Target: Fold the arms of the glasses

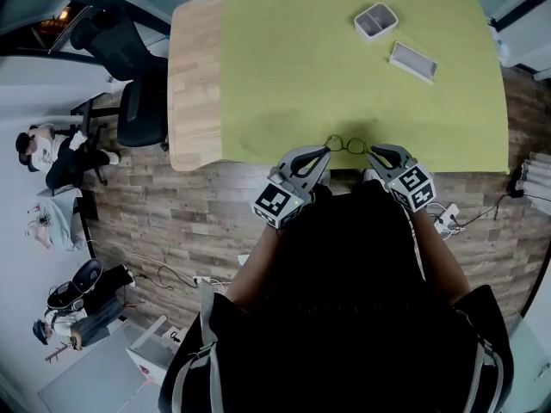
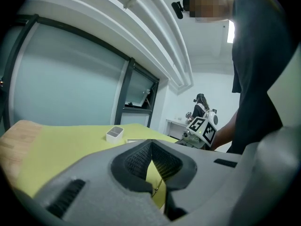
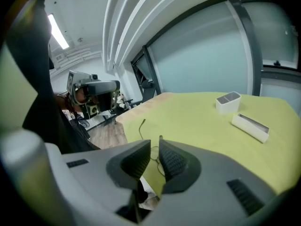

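**Head view.** Wooden worktop (image 1: 194, 76) under a green cloth (image 1: 284, 58). The glasses (image 1: 346, 144) are thin wire-rimmed and sit at the cloth's near edge. Their long axis runs left to right along that edge, the two lenses side by side. The left tongs (image 1: 324, 153) meet the frame's left end and the right tongs (image 1: 375, 152) its right end. Only this view shows both tongs flanking the frame. At the far side sit an open white tray (image 1: 375, 21) and, near it, a flat white case (image 1: 412, 61). An office chair (image 1: 133, 93) stands off the worktop's left end. How far the tongs are spread does not read from here.

**Left gripper view.** The tongs are pressed together at the tips. A thin gold wire of the glasses (image 2: 158, 185) is caught in the slit behind the tips, against the left pad. The lenses are not seen in this view. The tray (image 2: 114, 133) shows beyond on the cloth. The right tongs' marker cube (image 2: 203, 128) is close by at the right.

**Right gripper view.** The tongs stand narrowly spread, a slim gap between the pads. The rim wire of the glasses (image 3: 154, 155) shows within that gap. Whether the pads press on it cannot be told. One arm of the glasses is unfolded and rises up and away from the frame, its tip clear of the cloth. A second thin tip sits just beside the right pad's end. The tray (image 3: 228, 101) and the case (image 3: 250, 126) lie well apart from the frame at the right.
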`<state>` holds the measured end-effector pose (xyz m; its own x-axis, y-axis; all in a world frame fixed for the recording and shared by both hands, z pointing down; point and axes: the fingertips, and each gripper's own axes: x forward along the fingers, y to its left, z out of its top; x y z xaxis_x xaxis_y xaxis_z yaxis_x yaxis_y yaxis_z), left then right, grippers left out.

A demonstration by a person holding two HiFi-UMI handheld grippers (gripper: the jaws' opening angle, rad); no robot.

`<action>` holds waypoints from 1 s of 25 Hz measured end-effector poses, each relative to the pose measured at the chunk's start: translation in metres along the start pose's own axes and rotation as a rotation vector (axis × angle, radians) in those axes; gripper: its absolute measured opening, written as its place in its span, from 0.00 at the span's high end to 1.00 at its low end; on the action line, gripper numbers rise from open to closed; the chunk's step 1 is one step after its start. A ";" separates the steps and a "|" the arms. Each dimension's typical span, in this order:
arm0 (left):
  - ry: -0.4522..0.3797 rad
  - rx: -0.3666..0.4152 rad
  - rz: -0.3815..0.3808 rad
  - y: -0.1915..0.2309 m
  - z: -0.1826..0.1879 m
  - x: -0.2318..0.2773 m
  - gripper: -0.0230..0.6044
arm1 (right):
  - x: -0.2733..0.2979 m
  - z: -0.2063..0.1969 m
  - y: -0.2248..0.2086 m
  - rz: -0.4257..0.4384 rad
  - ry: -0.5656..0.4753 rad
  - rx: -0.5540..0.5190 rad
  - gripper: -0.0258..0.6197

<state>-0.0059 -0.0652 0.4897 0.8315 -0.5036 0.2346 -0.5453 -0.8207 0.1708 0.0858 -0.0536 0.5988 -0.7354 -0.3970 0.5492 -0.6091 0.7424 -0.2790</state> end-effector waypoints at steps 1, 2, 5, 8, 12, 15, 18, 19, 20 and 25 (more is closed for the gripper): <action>0.000 -0.003 0.003 0.001 0.000 -0.001 0.93 | 0.004 -0.004 -0.002 0.000 0.015 -0.001 0.90; 0.002 -0.005 0.005 0.001 -0.001 -0.002 0.94 | 0.007 -0.008 -0.004 0.000 0.029 -0.007 0.90; 0.002 -0.011 0.015 0.005 -0.002 -0.004 0.94 | 0.014 -0.010 -0.008 0.005 0.056 -0.020 0.90; 0.001 -0.021 0.026 0.009 -0.004 -0.007 0.93 | 0.019 -0.014 -0.007 0.015 0.074 -0.019 0.90; -0.005 -0.028 0.038 0.011 -0.004 -0.010 0.93 | 0.024 -0.021 -0.006 0.014 0.102 -0.011 0.91; -0.006 -0.026 0.043 0.013 -0.005 -0.009 0.93 | 0.027 -0.025 -0.008 0.004 0.117 -0.018 0.91; -0.005 -0.022 0.040 0.011 -0.005 -0.009 0.94 | 0.030 -0.028 -0.004 0.013 0.144 -0.058 0.91; -0.006 -0.023 0.040 0.011 -0.005 -0.008 0.94 | 0.031 -0.029 -0.003 0.014 0.160 -0.079 0.91; -0.007 -0.026 0.041 0.010 -0.005 -0.009 0.94 | 0.032 -0.029 -0.002 0.016 0.173 -0.098 0.91; -0.003 -0.032 0.053 0.010 -0.006 -0.017 0.94 | 0.046 -0.022 0.004 0.043 0.177 -0.140 0.91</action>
<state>-0.0260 -0.0636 0.4937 0.8019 -0.5467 0.2410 -0.5913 -0.7841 0.1887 0.0563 -0.0565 0.6404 -0.6885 -0.2714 0.6725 -0.5219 0.8293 -0.1997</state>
